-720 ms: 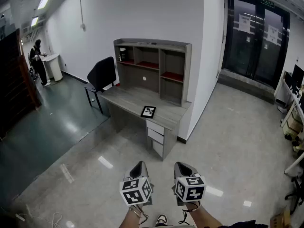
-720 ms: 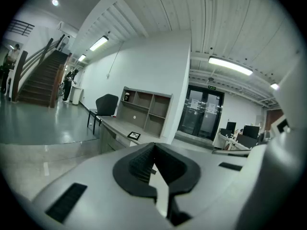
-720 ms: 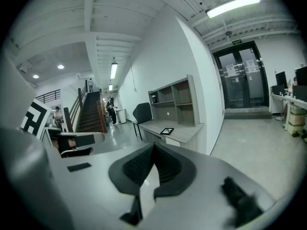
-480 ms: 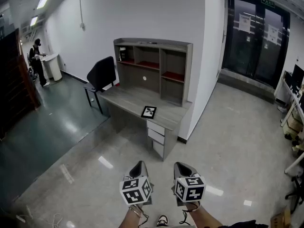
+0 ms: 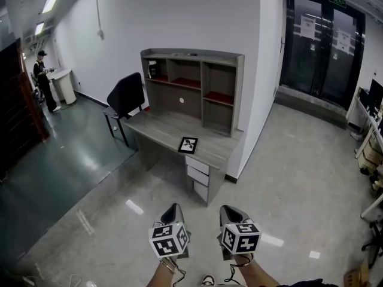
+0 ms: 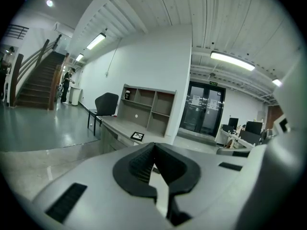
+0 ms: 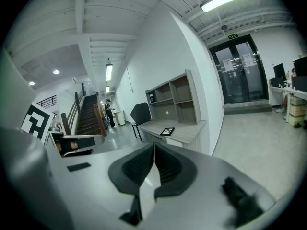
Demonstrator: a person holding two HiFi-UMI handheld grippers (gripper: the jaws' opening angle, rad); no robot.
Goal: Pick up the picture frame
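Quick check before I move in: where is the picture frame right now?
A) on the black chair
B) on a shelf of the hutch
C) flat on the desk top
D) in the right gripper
C: the picture frame lies flat on the desk top, above the drawers.

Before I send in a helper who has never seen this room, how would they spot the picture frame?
Find the grey desk with a shelf unit against the white wall. The picture frame lies flat on the desktop near its right end, above the drawers. It is the small black-bordered rectangle with a white picture.
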